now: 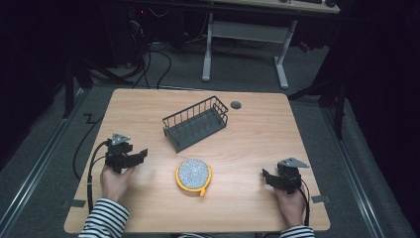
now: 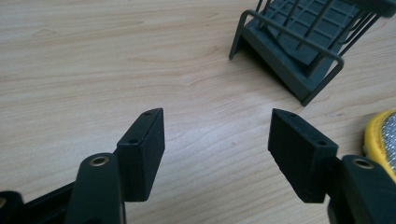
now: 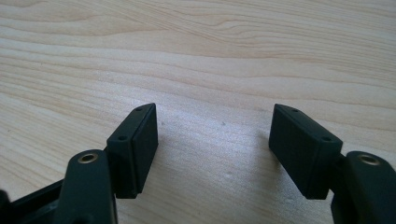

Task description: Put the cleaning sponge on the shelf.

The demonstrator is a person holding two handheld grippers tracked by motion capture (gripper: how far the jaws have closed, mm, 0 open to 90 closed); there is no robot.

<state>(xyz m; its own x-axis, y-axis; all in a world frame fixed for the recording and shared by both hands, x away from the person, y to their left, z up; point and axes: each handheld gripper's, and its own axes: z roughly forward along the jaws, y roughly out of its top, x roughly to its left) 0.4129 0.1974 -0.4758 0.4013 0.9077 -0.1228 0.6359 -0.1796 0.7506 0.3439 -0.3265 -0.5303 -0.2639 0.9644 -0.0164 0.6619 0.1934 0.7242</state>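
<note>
A dark grey wire basket (image 1: 195, 123) stands near the middle of the wooden table (image 1: 257, 129), and its near corner (image 2: 299, 46) appears at the top right of the left gripper view. A round yellow-rimmed scrubber with a speckled silver top (image 1: 193, 175) lies in front of it; its edge (image 2: 380, 140) shows at the right of the left gripper view. My left gripper (image 1: 141, 154) hovers left of the scrubber, open with bare table between its pads (image 2: 144, 149). At the table's right front my right gripper (image 1: 266, 177) stays open over bare wood (image 3: 215, 126).
A small dark round cap (image 1: 236, 104) sits in the table behind the basket. A white desk frame (image 1: 242, 44) and cables stand on the floor beyond the far edge. Striped sleeves (image 1: 105, 220) enter from the near edge.
</note>
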